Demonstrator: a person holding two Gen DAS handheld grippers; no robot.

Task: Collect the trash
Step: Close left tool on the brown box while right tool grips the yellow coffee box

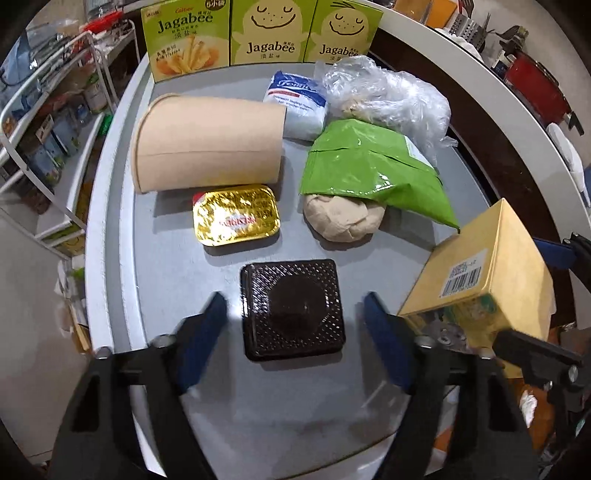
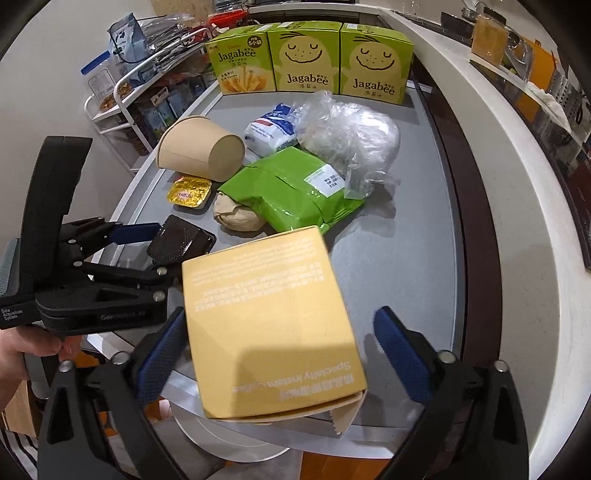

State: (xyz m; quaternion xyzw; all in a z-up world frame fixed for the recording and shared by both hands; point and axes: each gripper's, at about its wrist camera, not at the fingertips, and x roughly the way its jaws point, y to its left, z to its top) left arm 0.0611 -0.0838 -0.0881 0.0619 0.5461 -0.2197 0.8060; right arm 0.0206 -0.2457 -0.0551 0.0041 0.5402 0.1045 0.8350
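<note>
Grey table backed by three Jagabee boxes, trash spread across it, left hand-held gripper open either side of a dark square tray, right hand-held gripper open — yellow coffee box between its fingers, grip unclear, tilted at the table's near edge.

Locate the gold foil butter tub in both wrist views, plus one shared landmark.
Left wrist: gold foil butter tub sits center-left, just below the tipped paper cup and above the dark square tray.
Right wrist: gold foil butter tub sits upper-left of center, below the paper cup, left of the green pouch.
Shared landmark: the row of three Jagabee boxes at the table's far edge.
</note>
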